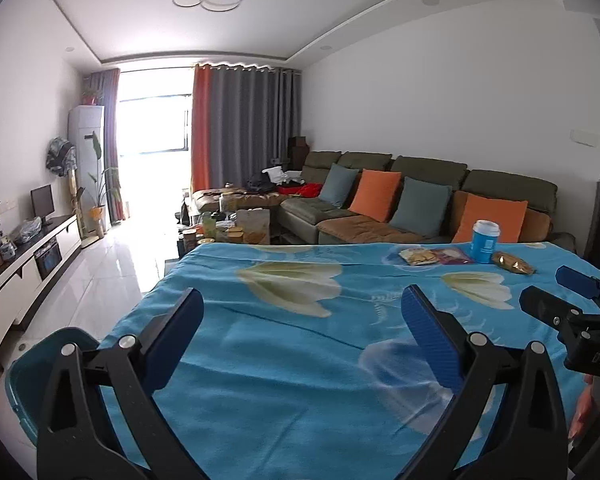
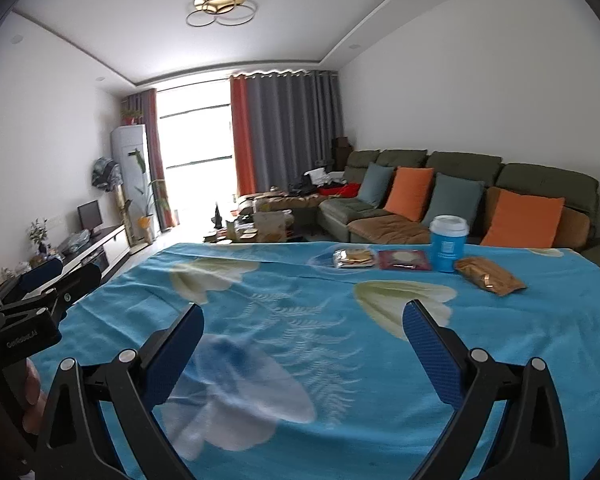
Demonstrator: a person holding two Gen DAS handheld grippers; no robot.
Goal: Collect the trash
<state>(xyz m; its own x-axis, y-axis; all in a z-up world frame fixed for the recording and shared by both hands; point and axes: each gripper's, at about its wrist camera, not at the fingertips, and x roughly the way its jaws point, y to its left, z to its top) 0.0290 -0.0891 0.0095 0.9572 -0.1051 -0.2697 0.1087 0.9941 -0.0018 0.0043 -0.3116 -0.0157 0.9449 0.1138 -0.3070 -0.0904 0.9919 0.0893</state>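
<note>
A blue paper cup (image 2: 448, 244) with a white lid stands at the far right of the table, also in the left wrist view (image 1: 485, 241). Beside it lie a golden snack bag (image 2: 489, 275), a maroon wrapper (image 2: 404, 260) and a clear cracker packet (image 2: 354, 258). The golden bag (image 1: 513, 263) and the cracker packet (image 1: 418, 256) also show in the left wrist view. My left gripper (image 1: 302, 312) is open and empty over the near left of the table. My right gripper (image 2: 303, 326) is open and empty, well short of the trash. A teal bin (image 1: 36, 376) sits at the table's left edge.
The table wears a blue flowered cloth (image 1: 300, 320). The right gripper shows at the right edge of the left wrist view (image 1: 556, 292). A green sofa (image 2: 460, 200) with orange and grey cushions stands behind. A cluttered coffee table (image 1: 228, 232) and a TV cabinet (image 1: 28, 272) stand beyond.
</note>
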